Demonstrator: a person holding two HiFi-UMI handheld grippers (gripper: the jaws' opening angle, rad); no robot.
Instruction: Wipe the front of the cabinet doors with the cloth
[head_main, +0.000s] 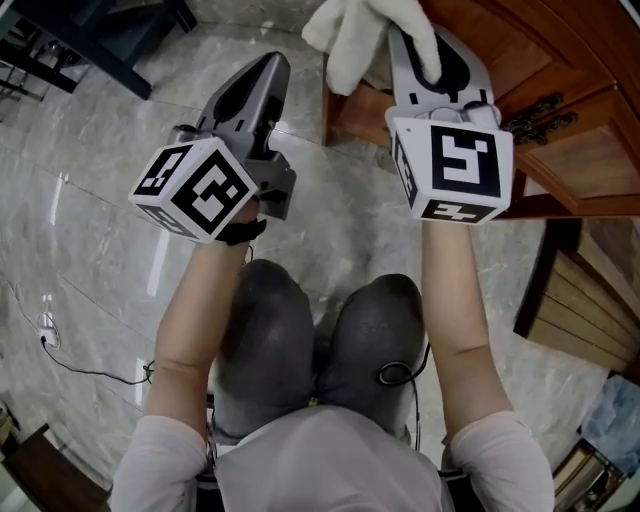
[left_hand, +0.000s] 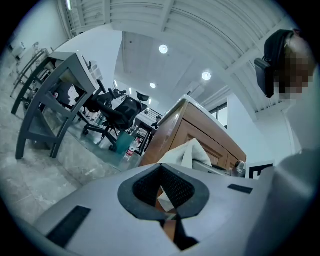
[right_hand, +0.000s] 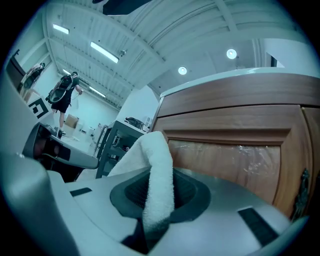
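Right tongs (head_main: 415, 45) were pinching the white cloth (head_main: 350, 40) right up by the wooden cabinet door (head_main: 560, 90), which lay ahead and to their right (so that hand was nearer); left tongs (head_main: 265, 70) were pressed together on nothing, out over the floor (head_main: 100, 150)

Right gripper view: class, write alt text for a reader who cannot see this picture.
The right gripper is shut on a white cloth, which folds up and over it. Behind it stands a brown wooden cabinet door with a panelled front.
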